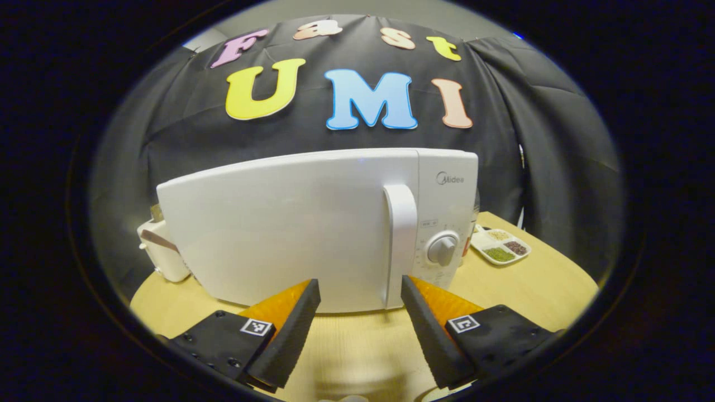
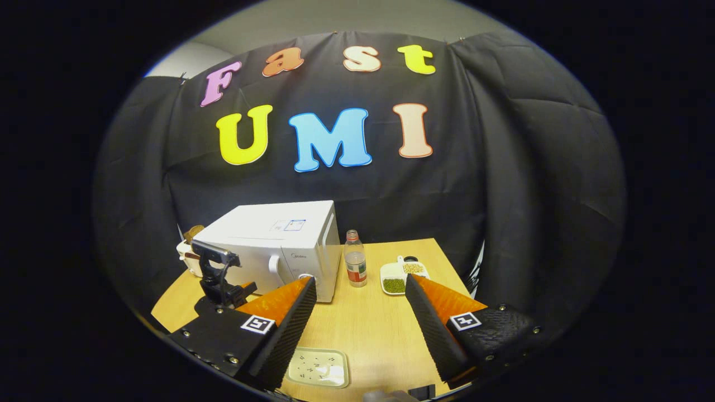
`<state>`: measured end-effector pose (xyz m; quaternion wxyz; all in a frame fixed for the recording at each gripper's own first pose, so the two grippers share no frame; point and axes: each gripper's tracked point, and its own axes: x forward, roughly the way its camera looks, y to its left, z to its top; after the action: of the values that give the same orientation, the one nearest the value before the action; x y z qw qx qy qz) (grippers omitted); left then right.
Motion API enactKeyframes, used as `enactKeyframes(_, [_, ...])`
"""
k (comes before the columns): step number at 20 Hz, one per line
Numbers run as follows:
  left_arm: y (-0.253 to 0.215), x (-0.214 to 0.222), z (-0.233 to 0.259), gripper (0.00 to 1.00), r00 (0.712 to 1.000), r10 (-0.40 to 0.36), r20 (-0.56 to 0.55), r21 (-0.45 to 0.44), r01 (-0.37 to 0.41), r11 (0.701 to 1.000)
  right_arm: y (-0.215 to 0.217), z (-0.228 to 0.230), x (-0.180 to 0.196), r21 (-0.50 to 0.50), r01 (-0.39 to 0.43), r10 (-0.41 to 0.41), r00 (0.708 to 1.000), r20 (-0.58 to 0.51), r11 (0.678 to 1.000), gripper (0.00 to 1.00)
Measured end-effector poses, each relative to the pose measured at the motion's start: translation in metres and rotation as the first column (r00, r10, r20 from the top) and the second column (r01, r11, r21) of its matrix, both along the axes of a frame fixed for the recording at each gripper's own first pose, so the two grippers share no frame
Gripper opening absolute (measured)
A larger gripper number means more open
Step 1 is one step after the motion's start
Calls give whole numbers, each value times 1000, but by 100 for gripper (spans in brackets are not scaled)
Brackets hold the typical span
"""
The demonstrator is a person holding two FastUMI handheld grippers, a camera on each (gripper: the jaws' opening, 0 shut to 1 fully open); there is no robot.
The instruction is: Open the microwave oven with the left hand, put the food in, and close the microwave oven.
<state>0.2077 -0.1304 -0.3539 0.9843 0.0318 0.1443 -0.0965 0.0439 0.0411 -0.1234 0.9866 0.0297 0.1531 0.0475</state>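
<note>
I see both grippers, left gripper (image 1: pixel 360 304) and right gripper (image 2: pixel 360 301), spread wide; a bottle (image 2: pixel 355 266) and sectioned dish (image 2: pixel 399 276) stand right of the shut microwave (image 1: pixel 313 229).

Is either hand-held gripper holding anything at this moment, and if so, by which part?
Nothing is held. The left hand-held gripper is open in front of the microwave, its door handle ungrasped; the right hand-held gripper is open over the table.

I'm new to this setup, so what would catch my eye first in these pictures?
The white microwave stands large on the wooden table, door closed, its handle just ahead of the open left gripper. To its right in the right gripper view stand a bottle and a divided dish.
</note>
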Motion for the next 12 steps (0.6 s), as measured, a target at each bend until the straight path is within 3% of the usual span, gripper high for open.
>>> enactKeyframes(3, [20, -24, 47, 95, 999, -5, 43, 31, 4, 1000, 8, 19, -1, 22, -20, 19, 999, 41, 1000, 98])
enactKeyframes(5, [36, -44, 94, 100, 996, 5, 90, 11, -6, 1000, 12, 31, -3, 45, -25, 22, 997, 71, 999, 98])
enactKeyframes(6, [43, -57, 119, 95, 993, 4, 114, -4, -4, 1000, 14, 37, -4, 55, -31, 27, 996, 83, 998, 98])
enactKeyframes(12, [103, -122, 247, 97, 969, 78, 233, -11, -77, 997, 11, 64, -9, 54, -14, 6, 987, 158, 998, 98])
